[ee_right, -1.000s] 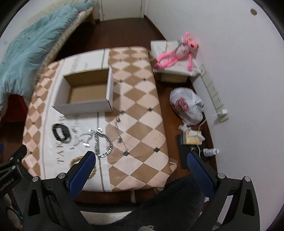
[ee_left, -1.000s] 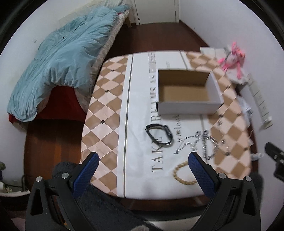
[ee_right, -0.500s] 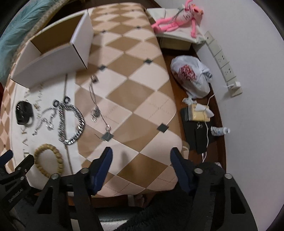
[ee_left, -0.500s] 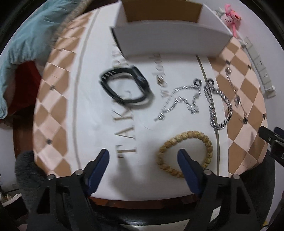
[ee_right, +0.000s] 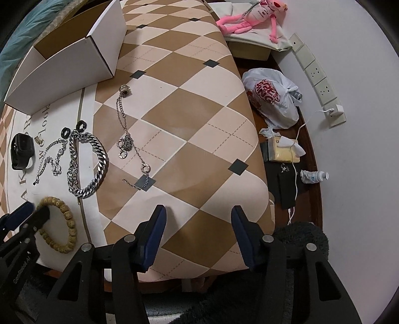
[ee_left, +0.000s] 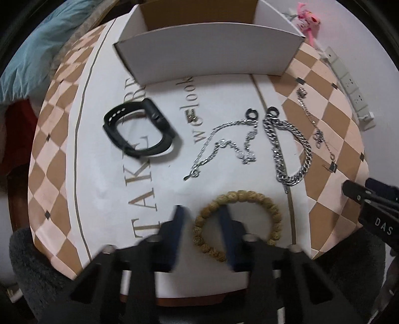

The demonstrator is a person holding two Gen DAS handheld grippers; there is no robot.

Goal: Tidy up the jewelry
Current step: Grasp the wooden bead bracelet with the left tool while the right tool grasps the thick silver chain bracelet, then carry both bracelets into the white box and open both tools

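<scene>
Since the half-second-earlier frame the left gripper (ee_left: 202, 224) had dropped closer to the table and narrowed its jaws around the near-left arc of the beaded bracelet (ee_left: 237, 224). Left wrist view: blue pads straddled the knobbly tan beads, one outside the ring and one inside; motion blur made contact hard to judge, so I could not tell whether the beads were gripped. Beyond lay a black rubbery watch band (ee_left: 139, 132), a thin twisted silver chain (ee_left: 224, 147), a heavy flat-link curb chain (ee_left: 289, 149) folded into a loop, and a fine necklace (ee_left: 314, 119) on the diamond-patterned cloth. A white cardboard box (ee_left: 207, 57) with a brown interior stood at the far edge, open-topped; what showed of its inside looked bare.

Right wrist view: the right gripper (ee_right: 199, 234) hovered with jaws spread wide over the tan-and-cream checks, holding nothing. This view showed the fine necklace's (ee_right: 129, 139) ring-shaped charms clearly, and the left gripper's (ee_right: 27, 214) tips at the bracelet (ee_right: 59, 224). It alone showed the floor beside the table: a white plastic bag (ee_right: 271, 99), a pink plush toy (ee_right: 249, 17), a small bottle (ee_right: 314, 175), a wall outlet strip (ee_right: 319, 82).
</scene>
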